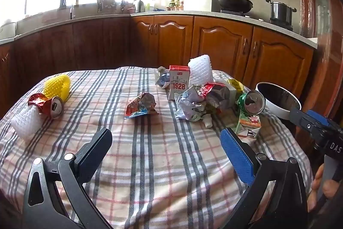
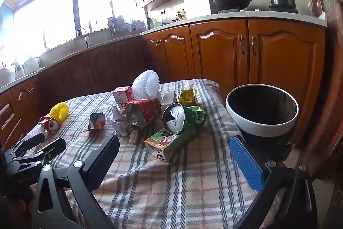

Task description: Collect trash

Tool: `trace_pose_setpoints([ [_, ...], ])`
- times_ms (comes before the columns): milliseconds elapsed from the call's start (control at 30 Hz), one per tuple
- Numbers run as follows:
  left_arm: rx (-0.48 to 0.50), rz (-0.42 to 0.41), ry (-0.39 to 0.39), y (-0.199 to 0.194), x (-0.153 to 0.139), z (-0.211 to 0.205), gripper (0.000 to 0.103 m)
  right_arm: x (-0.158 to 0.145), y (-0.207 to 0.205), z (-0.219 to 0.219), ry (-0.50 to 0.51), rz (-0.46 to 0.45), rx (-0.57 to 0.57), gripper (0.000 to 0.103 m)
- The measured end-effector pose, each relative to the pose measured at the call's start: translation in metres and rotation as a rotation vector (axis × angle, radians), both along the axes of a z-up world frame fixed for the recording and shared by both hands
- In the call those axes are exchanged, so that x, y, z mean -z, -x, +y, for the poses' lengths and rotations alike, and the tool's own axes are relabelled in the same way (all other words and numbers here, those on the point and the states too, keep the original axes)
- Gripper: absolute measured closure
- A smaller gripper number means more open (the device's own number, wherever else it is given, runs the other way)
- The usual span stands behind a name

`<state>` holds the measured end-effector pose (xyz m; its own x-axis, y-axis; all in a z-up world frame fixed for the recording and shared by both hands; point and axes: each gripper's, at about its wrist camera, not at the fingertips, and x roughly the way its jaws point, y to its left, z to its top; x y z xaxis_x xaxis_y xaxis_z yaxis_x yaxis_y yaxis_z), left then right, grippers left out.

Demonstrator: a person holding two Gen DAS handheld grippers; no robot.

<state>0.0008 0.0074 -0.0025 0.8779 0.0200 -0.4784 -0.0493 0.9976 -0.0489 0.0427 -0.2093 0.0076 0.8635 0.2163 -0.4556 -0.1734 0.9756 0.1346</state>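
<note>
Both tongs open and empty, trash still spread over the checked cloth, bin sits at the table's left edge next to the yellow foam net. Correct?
Not quite. The bin stands at the table's right edge, by the crushed green can, not by the yellow foam net, which lies far left; the right wrist view shows it. The rest holds: left tongs and right tongs open and empty, trash on the checked cloth.

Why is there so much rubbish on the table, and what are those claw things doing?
A person is holding a claw-like gripper in each hand to collect the trash. Both the left gripper and the right gripper are wide open and empty, hovering over the checked tablecloth. Nothing has been picked up yet: the crushed green can, the juice carton, wrappers and foam nets lie there. The waste bin waits at the table's edge.
</note>
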Motion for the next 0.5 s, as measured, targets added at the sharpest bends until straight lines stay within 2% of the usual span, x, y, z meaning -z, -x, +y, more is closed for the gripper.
trace_pose_setpoints([
  [500,-0.001,-0.009,-0.014,0.0024,-0.0025,-0.0006,0.000,-0.0004,0.0013,0.0003,0.004,0.002,-0.016,0.000],
])
